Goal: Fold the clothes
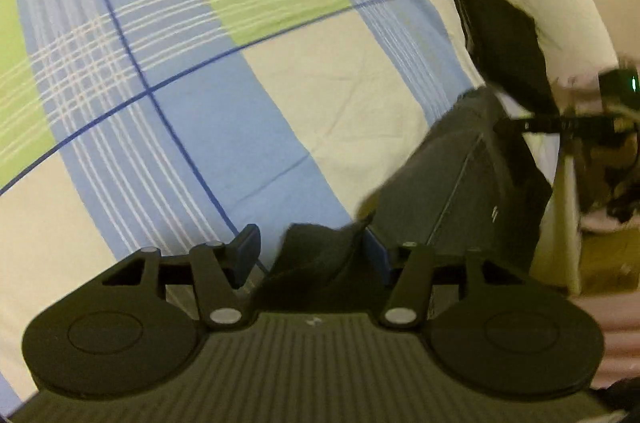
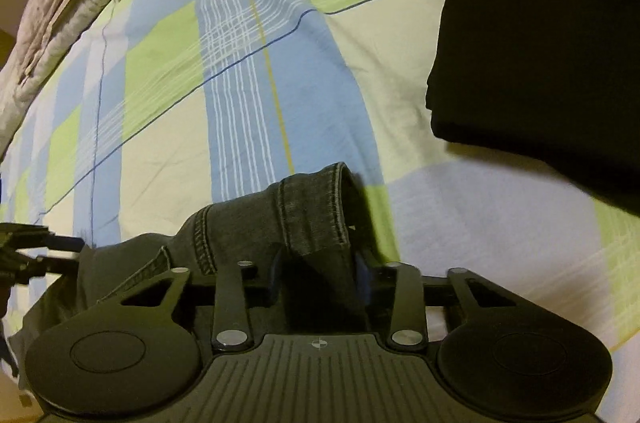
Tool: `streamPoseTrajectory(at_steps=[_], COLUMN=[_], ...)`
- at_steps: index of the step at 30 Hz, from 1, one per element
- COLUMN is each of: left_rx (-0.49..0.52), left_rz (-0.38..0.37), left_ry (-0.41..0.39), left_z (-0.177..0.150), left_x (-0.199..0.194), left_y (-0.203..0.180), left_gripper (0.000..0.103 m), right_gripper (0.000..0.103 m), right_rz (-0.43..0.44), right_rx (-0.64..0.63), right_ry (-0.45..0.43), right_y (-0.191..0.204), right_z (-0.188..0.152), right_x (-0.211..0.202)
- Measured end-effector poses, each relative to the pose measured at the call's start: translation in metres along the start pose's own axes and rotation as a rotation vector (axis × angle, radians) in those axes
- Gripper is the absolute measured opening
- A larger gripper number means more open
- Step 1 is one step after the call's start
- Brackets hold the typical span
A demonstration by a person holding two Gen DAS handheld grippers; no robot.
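We hold the jeans (image 2: 280, 223) over the checked bedsheet (image 2: 168, 71). Our right gripper (image 2: 316, 271) pinches the stitched hem. Our left gripper (image 1: 312, 255) stands half wide, cloth loose between its fingers. That side could slip free and spoil the fold; the hem might also drag onto the black folded garment (image 2: 540, 43) nearby.

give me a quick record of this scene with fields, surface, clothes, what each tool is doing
surface: checked bedsheet in blue, green and cream
garment in work: dark grey jeans, hem turned up
right tool: pads closed on a fold of the jeans
left tool: pads apart, dark cloth between them, touching only one pad; grip not clear
other clothes: folded black garment lying on the sheet, apart from the jeans
fold: not finished
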State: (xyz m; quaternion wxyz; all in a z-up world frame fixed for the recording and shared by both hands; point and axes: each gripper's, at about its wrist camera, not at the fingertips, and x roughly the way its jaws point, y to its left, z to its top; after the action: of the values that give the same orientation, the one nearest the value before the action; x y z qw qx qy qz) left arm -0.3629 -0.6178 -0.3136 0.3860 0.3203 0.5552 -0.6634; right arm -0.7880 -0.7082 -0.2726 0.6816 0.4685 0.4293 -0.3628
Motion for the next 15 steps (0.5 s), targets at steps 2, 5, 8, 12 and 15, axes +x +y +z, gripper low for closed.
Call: streamPoseTrajectory(at_steps=[2,5,8,12,15], left_rx=[-0.025,-0.023,0.034,0.104,0.088], left_rz=[0.006,0.002,-0.041,-0.057,-0.031], left_ry=[0.003,0.046,0.107,0.112,0.041], left_z=[0.003,0.006,0.000,-0.016,-0.018], left_x=[-0.001,0.005,0.014,0.017,0.007], left_y=[0.006,0.007,-0.007,-0.026,-0.019], left_gripper=[0.049,0.044,0.036,0.029,0.014], right_gripper=[0.012,0.012,0.011,0.011,0.011], right_rz=[0.001,-0.004,-0.015,-0.029,-0.040], right_rx=[-0.009,-0.033,-0.047,-0.051,-0.042], right_ry=[-0.002,0.001,0.000,0.008,0.015], right_y=[-0.002,-0.002,-0.001,-0.004,-0.007], right_z=[0.001,-0.002,-0.005,-0.013,-0.017], right_x=[-0.006,-0.009,-0.008,-0.013,-0.009])
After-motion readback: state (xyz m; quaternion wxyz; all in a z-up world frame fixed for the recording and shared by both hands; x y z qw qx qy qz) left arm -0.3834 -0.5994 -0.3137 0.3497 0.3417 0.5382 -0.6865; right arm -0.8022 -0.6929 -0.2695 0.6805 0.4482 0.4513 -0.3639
